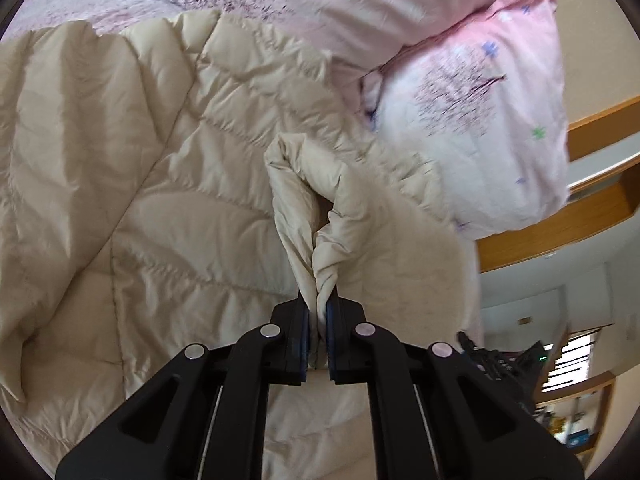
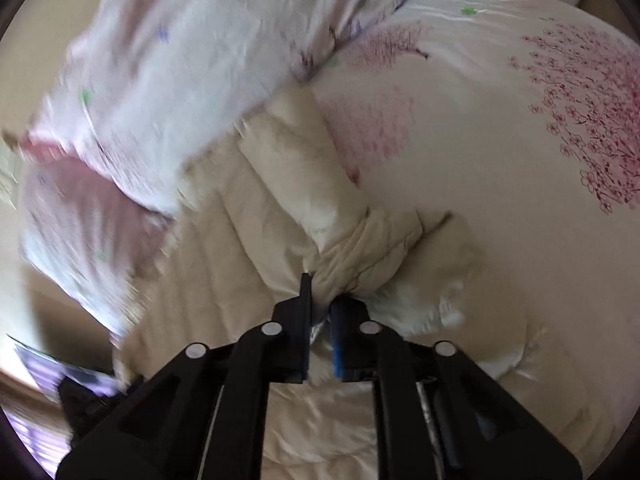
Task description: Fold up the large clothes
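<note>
A large beige quilted down coat (image 1: 140, 184) lies spread on the bed. My left gripper (image 1: 319, 312) is shut on a bunched fold of the coat's edge and lifts it above the rest of the coat. In the right wrist view the same beige coat (image 2: 280, 184) runs away from me, with a puffy sleeve-like part raised. My right gripper (image 2: 320, 300) is shut on a gathered clump of the coat fabric. The view is motion-blurred.
A pink floral duvet and pillow (image 1: 472, 128) lie beside the coat; they also show in the right wrist view (image 2: 160, 80). The floral bed sheet (image 2: 520, 120) stretches to the right. A wooden bed frame (image 1: 560, 224) and room furniture show at right.
</note>
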A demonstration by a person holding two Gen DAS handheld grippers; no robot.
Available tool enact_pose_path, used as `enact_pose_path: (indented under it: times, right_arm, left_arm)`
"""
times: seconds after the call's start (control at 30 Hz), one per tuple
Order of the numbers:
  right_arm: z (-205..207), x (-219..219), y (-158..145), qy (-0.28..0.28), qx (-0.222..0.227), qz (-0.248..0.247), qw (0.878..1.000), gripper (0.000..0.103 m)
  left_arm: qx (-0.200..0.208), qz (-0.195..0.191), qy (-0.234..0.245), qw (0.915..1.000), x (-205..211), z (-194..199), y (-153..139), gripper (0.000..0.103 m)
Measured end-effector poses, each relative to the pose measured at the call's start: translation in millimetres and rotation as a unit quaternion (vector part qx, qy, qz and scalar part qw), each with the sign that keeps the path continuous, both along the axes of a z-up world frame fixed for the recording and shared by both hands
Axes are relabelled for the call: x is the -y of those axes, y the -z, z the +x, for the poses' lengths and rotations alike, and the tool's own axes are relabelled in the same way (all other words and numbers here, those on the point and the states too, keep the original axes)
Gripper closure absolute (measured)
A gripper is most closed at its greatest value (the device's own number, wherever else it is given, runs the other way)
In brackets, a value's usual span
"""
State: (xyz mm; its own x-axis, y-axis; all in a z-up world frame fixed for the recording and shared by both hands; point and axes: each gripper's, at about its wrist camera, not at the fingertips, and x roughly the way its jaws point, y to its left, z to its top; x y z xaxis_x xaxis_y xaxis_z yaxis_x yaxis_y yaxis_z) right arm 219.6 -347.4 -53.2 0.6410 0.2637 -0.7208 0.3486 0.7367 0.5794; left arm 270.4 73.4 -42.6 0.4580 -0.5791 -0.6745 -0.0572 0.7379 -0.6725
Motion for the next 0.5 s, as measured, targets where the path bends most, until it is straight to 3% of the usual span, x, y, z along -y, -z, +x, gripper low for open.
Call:
enact_pose_path:
  times: [0.07,0.13,0.17,0.3,0.5]
  right_arm:
    - [-2.6,-8.3,-5.8,-0.015,-0.014,-0.031,0.999,0.067]
    - [-11.7,-17.4,-20.7,-0.010,-0.015,-0.073,0.997,0.058]
    - [-17.0,-22.7,-30.9,-0.007,-0.009,-0.097,0.995,0.057]
    - [-25.1,-60.9,-65.9,-0.056,0.050,-0.155,0.985,0.058]
    - [15.7,-170.0,-73.7,-0.259,0.084,-0.150,0.950,0.072]
  left_arm:
    - [-0.001,0.005,0.003,1.0000,-0.5,-0.7,2.1,0.096]
    - [-0.005,0.010,-0.001,0.9999,-4.9,-2.6,0.2,0.087]
    - [-0.005,0.011,-0.005,0.9999,-9.2,-5.6,-3.0,0.084]
    - [0.028,0.021,-0.021,0.9992,-31.0,-27.3,-27.2,0.048]
    - [0.071,0.051,-0.049,0.9950,-77.3,-98.1,-53.6,0.046]
